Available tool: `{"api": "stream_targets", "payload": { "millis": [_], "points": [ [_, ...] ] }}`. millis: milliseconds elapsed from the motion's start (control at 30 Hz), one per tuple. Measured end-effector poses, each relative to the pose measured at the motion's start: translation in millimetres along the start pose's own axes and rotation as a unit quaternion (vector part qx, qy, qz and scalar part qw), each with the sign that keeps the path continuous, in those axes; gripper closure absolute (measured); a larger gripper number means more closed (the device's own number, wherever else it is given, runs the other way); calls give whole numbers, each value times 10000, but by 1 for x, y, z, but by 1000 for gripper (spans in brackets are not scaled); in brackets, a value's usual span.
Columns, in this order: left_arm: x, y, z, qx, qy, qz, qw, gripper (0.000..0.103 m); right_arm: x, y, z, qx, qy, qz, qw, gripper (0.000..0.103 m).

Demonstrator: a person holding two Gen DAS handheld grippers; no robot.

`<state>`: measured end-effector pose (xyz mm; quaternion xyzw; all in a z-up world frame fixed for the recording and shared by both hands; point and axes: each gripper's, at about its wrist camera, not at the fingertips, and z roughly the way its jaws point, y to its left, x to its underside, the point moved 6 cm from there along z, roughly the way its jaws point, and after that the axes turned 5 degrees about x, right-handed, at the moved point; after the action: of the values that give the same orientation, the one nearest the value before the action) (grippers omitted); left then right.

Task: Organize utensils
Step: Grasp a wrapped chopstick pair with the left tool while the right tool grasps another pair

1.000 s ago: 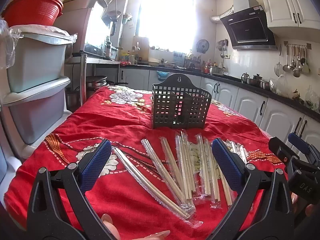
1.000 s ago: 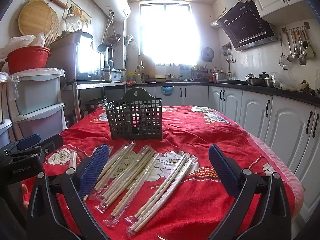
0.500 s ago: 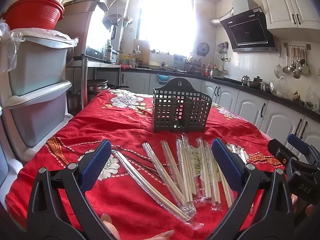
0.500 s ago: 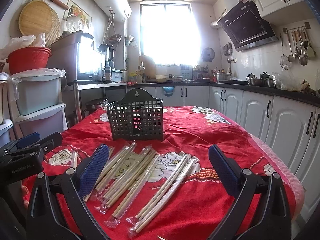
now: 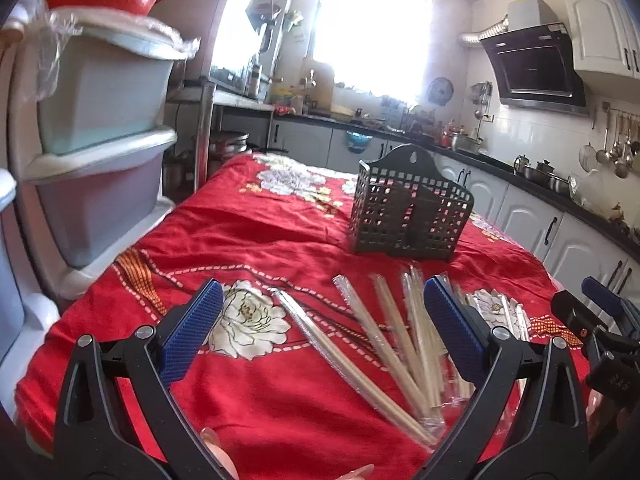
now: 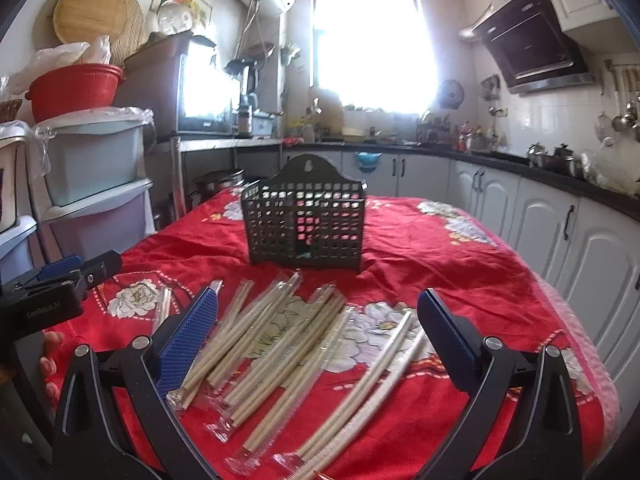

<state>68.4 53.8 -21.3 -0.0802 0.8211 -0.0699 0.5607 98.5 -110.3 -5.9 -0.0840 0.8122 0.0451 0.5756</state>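
Several pairs of wooden chopsticks in clear wrappers lie fanned out on the red flowered tablecloth; they also show in the right wrist view. A dark grid utensil basket stands upright behind them, also in the right wrist view. My left gripper is open and empty, just above the leftmost chopstick pairs. My right gripper is open and empty above the middle of the chopsticks. The right gripper shows at the right edge of the left wrist view.
Stacked plastic drawers with a red basin on top stand left of the table. White cabinets and a dark counter run along the right. The left gripper shows at the left edge.
The left gripper has swung left and tilted, so the basket and chopsticks now sit further right in its view. The right gripper has edged slightly forward. Both stay open.
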Motion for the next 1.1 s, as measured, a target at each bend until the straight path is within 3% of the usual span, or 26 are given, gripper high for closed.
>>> {"api": "stream_targets", "payload": {
  "millis": [200, 433, 533, 800, 967, 1100],
  "points": [
    [2, 13, 10, -10, 209, -69, 9998, 10, -4, 8, 23, -188, 335, -66, 9992, 6],
    [-1, 16, 30, 234, 604, -182, 9977, 10, -14, 10, 51, -431, 736, -89, 9963, 6],
    [0, 19, 42, 514, 857, -405, 9942, 10, -19, 9, 68, -498, 963, -217, 9939, 6],
    [6, 26, 76, 480, 1563, -464, 9854, 11, -20, -1, 118, -565, 1581, -323, 9853, 7],
    [13, 26, 92, 576, 1927, -587, 9778, 23, -11, -6, 149, -612, 2087, -361, 9754, 18],
    [21, 32, 107, 640, 2246, -903, 9682, 37, -5, -11, 167, -642, 2334, -323, 9697, 21]
  ]
}}
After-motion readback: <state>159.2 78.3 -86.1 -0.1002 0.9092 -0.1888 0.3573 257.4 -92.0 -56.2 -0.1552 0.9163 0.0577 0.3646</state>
